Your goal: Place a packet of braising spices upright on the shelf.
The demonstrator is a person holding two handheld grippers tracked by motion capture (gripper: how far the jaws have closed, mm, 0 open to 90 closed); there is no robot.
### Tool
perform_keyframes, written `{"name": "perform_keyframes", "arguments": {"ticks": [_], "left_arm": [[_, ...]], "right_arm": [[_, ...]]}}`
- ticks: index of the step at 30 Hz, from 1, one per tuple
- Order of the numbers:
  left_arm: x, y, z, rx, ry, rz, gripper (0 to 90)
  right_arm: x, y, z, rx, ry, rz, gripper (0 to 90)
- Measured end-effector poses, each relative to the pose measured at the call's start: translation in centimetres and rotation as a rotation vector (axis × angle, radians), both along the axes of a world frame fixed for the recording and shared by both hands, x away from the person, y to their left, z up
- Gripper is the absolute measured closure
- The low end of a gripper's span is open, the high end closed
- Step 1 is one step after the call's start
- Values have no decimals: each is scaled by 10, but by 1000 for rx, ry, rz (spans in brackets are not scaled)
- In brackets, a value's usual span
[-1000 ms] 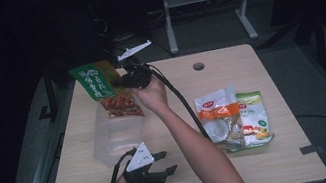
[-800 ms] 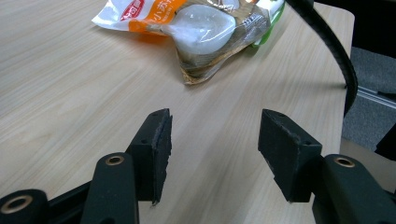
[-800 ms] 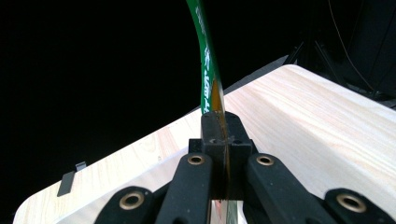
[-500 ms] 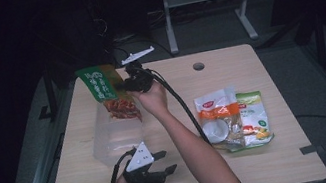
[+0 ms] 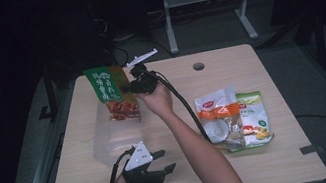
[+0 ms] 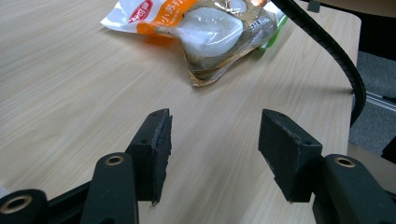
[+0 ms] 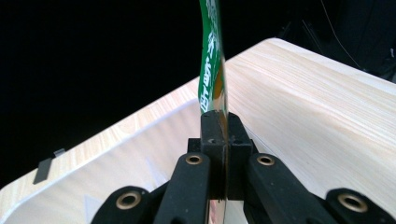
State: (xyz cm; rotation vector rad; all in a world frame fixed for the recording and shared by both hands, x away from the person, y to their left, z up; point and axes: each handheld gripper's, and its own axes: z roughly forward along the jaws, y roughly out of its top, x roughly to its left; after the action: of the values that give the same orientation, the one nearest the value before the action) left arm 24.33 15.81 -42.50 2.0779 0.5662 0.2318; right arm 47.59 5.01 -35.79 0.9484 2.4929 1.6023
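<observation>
A green snack bag [image 5: 111, 93] with nuts pictured on it hangs upright over a clear plastic box [image 5: 111, 141] at the table's left. My right gripper [image 5: 128, 88] is shut on the bag's right edge. In the right gripper view, its jaws [image 7: 219, 135] pinch the green bag [image 7: 211, 84] edge-on. My left gripper [image 5: 168, 160] rests near the front edge of the table, open, with nothing between its jaws. The left gripper view shows the jaws [image 6: 212, 149] apart over bare wood.
An orange-and-white snack bag [image 5: 216, 112] lies partly over a green bag [image 5: 255, 115] at the right of the table [image 5: 265, 165]. The orange-and-white bag [image 6: 205, 28] also lies ahead of the left jaws. The right gripper's cable [image 5: 186, 107] runs along the forearm.
My right gripper has come down a little with the green bag, nearer the clear box and slightly to the right. The left gripper has stayed put.
</observation>
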Motion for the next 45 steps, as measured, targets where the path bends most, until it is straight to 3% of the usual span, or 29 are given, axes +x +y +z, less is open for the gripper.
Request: {"name": "perform_keyframes", "arguments": {"ticks": [6,12,18,27,45], "left_arm": [[0,-2,-1,3,0,-3,438],[1,-1,-1,1,0,1,430],[0,-2,-1,-3,12,-1,422],[2,-3,-3,-3,24,1,411],[4,-1,-3,5,26,12,403]], "right_arm": [[1,-5,0,-14,6,-4,871],[1,-13,5,-20,13,-9,708],[-3,-25,12,-20,22,-8,604],[-10,-41,20,-52,6,-4,566],[-25,-92,30,-90,36,-16,518]]}}
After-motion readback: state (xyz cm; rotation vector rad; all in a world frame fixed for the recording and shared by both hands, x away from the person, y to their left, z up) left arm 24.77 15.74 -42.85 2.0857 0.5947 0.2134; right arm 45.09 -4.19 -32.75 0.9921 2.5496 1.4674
